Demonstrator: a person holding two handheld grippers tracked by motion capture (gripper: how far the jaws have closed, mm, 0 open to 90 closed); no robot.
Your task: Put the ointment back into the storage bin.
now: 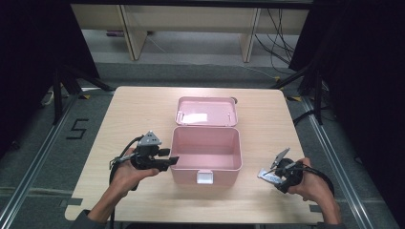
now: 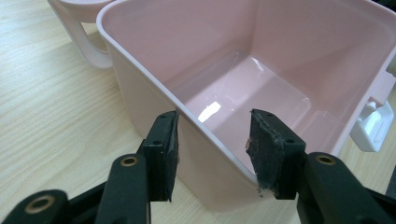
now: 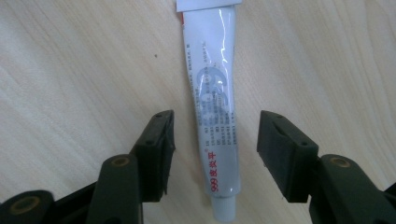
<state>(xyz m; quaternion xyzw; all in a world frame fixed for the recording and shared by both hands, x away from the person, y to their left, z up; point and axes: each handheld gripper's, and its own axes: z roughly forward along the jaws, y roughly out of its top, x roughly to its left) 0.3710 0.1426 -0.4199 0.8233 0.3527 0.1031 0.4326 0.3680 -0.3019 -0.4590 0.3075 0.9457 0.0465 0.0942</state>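
Observation:
A pink plastic box (image 1: 205, 155) stands open and empty in the middle of the table, its lid (image 1: 206, 110) folded back behind it. My left gripper (image 1: 170, 160) is at the box's left wall. In the left gripper view the box wall (image 2: 140, 79) runs slantwise between the jaws of the left gripper (image 2: 215, 126), one pad outside and one inside, both touching it. A white ointment tube (image 3: 215, 93) lies flat on the wood. My right gripper (image 3: 215, 135) hangs over the tube with a jaw on either side, and neither pad touches it. The tube (image 1: 267, 175) lies right of the box, under the right gripper (image 1: 274, 172).
A white latch (image 1: 206, 177) sits on the box's front wall; it is also at the right of the left gripper view (image 2: 373, 126). The lid's handle (image 2: 88, 46) lies beyond the box. Bare wood (image 1: 138, 119) surrounds the box, and the table's right edge (image 1: 298, 143) is close to the tube.

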